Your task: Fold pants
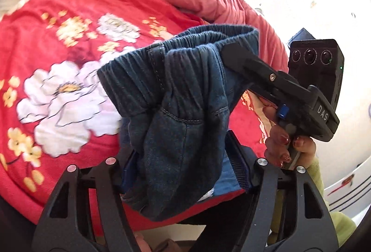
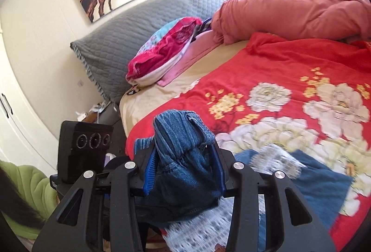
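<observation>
You hold the pants point(image 1: 176, 99) up in the air above the blanket point(image 1: 69, 48), so the fold has not started yet, I think. Your left gripper point(image 1: 185, 166) is pinched tight on the bunched blue denim. Your right gripper point(image 2: 183, 166) is pinched on it too, close by the stretchy ribbed waistband point(image 1: 143, 66). Next, you likely need to pull the two ends apart and lay the pants flat on the blanket. The denim looks thick and soft. The blanket is fuzzy red with big white flowers.
</observation>
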`<state>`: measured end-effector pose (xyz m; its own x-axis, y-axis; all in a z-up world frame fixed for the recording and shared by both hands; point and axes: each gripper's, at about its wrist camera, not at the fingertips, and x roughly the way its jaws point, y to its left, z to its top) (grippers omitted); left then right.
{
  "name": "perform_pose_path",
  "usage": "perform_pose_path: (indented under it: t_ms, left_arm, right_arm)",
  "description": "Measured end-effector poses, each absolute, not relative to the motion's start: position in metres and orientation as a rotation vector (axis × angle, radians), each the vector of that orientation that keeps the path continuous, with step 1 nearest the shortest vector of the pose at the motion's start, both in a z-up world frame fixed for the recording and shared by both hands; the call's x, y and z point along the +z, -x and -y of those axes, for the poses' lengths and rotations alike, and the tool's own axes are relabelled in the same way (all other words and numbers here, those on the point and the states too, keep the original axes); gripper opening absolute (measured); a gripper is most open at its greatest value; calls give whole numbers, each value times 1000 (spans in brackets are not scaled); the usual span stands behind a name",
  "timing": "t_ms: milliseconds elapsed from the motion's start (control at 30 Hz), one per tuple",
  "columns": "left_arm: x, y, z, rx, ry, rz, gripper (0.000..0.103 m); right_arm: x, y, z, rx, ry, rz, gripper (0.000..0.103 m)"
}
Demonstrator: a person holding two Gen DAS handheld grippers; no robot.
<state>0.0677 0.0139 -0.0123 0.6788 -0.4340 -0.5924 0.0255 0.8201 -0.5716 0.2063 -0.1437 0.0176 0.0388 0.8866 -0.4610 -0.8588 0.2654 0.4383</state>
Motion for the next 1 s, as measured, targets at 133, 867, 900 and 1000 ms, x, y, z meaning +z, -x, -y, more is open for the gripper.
perform_pose_path:
  t_ms: [133, 867, 900, 1000]
  left_arm:
    - [-9, -75, 12, -258, 508, -778, 60]
    - [-15, -80, 27, -114, 236, -767, 78]
    - [-19, -81, 28, -111, 220, -783, 78]
    - [-33, -75, 36, -116, 165, -830, 78]
  right_arm:
    - [13, -213, 170, 1312, -86, -727, 42]
    - [-25, -172, 245, 922, -82, -720, 72]
    - [-28, -170, 239, 906, -51, -735, 72]
    - [-47, -164, 229, 826, 79, -799, 72]
